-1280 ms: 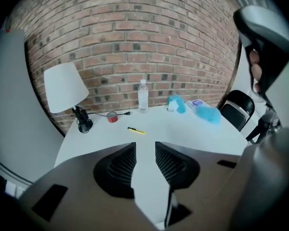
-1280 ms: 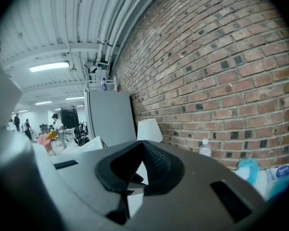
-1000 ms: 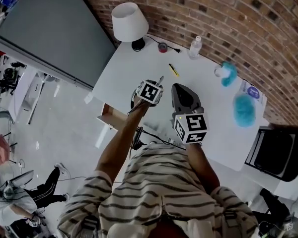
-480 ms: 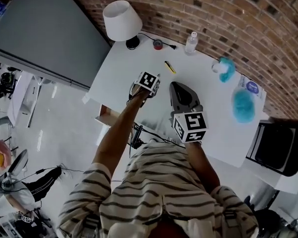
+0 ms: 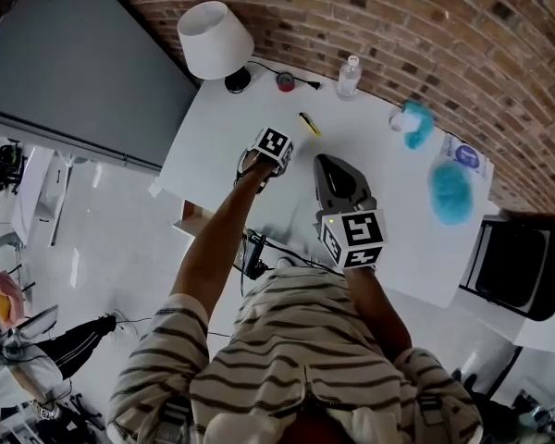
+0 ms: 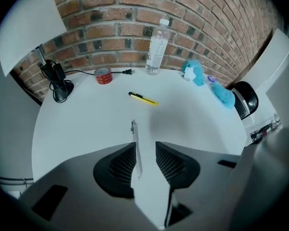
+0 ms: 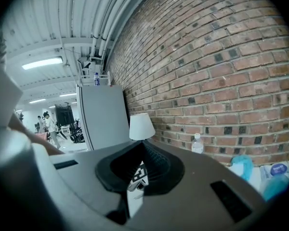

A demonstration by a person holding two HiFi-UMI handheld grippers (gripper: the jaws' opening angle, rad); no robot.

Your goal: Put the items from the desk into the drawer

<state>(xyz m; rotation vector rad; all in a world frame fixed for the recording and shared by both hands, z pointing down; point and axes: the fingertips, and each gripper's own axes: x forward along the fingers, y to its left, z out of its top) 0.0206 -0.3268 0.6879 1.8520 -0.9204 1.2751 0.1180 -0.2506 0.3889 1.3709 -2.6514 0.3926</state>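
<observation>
My left gripper hovers over the white desk, near its left part. In the left gripper view its jaws stand close together, shut on a thin grey pen that lies along the left pad and pokes out past the tips. A yellow pen lies on the desk just beyond it. The right gripper hangs beside it over the desk's middle, its tips shut with nothing in them. An open wooden drawer shows below the desk's left edge.
Along the brick wall stand a white lamp, a red tape roll and a water bottle. Blue fluffy items and a small package lie at the desk's right end. A black bin stands beyond that end.
The left gripper has moved a little farther over the desk, closer to the yellow pen. The right gripper has held its place. The head view has shifted slightly.
</observation>
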